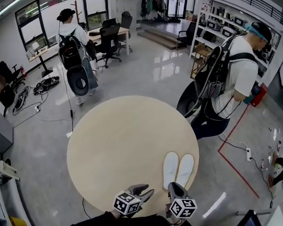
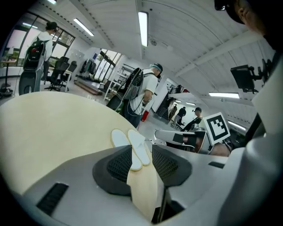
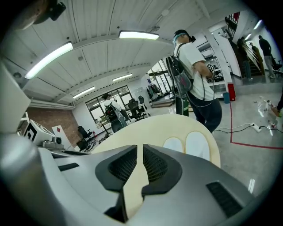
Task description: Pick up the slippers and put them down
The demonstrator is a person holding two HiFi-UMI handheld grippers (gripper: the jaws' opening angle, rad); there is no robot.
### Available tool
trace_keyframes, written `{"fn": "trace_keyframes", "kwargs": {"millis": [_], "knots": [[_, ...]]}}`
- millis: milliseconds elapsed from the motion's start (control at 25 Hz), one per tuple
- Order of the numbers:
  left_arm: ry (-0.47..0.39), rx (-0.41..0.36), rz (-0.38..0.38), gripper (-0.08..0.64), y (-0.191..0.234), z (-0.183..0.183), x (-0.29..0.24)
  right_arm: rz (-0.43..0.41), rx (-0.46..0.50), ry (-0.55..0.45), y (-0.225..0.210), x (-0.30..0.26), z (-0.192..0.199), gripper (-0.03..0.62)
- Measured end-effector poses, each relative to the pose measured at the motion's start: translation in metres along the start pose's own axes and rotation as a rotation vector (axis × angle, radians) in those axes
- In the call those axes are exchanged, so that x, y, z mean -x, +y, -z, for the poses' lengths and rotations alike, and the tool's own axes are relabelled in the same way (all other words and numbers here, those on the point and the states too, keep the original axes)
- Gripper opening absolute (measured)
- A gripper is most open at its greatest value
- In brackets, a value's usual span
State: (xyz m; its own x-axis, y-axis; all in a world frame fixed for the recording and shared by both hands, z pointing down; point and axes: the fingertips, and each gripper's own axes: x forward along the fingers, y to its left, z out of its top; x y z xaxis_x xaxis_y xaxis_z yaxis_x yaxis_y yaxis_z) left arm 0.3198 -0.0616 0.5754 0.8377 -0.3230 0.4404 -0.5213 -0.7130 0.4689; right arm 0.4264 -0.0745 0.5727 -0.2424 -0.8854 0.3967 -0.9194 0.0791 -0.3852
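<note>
Nearest, low in the head view, two grippers side by side over the near rim of a round pale table [image 1: 109, 135]. To the left, left gripper [image 1: 144, 191]: jaws well parted, released, gripping nothing. Along its own jaws, only tabletop and the far-off slippers showing in the gap. To the right, right gripper [image 1: 174, 188]: jaws drawn almost together, a thin slit left between the pads, nothing in it. No contact with the slippers from either.

Just ahead of the right gripper, slippers [image 1: 178, 168]: a white pair, lying flat on the tabletop, side by side and touching, close to the table's near right edge.

Past the table's right rim, a person in a white shirt [image 1: 234, 77] with a dark backpack, standing on the grey floor. Beside that person, a red line [image 1: 235, 164] marked on the floor. Farther back on the left, a second person [image 1: 74, 47] with a backpack, near a desk with black chairs [image 1: 110, 38]. Also cables [image 1: 41, 87] on the floor at far left, and shelves [image 1: 217, 21] at far right.

Only from the head: the table's full round outline, the cables, the desk.

Only from the left gripper view: the right gripper side-on with its marker cube [image 2: 217, 127], plus two more people [image 2: 194, 117] far off beyond it.

Only from the right gripper view: a brick wall [image 3: 42, 117] at far left, and small figures [image 3: 265, 46] at upper right, too small to tell more.
</note>
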Motion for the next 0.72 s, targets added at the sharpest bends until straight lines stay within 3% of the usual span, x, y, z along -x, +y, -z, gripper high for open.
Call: {"fn": "trace_keyframes", "kwargs": {"millis": [320,720], "knots": [[-0.047,-0.022,0.056,0.153,0.005,-0.007,0.054,-0.01,0.118,-0.033,0.081,0.022,0.01,0.052],[-0.089,-0.09,0.134,0.153,-0.008,-0.012,0.084,0.098,0.203,-0.127,0.103,0.053,-0.013,0.052]]}}
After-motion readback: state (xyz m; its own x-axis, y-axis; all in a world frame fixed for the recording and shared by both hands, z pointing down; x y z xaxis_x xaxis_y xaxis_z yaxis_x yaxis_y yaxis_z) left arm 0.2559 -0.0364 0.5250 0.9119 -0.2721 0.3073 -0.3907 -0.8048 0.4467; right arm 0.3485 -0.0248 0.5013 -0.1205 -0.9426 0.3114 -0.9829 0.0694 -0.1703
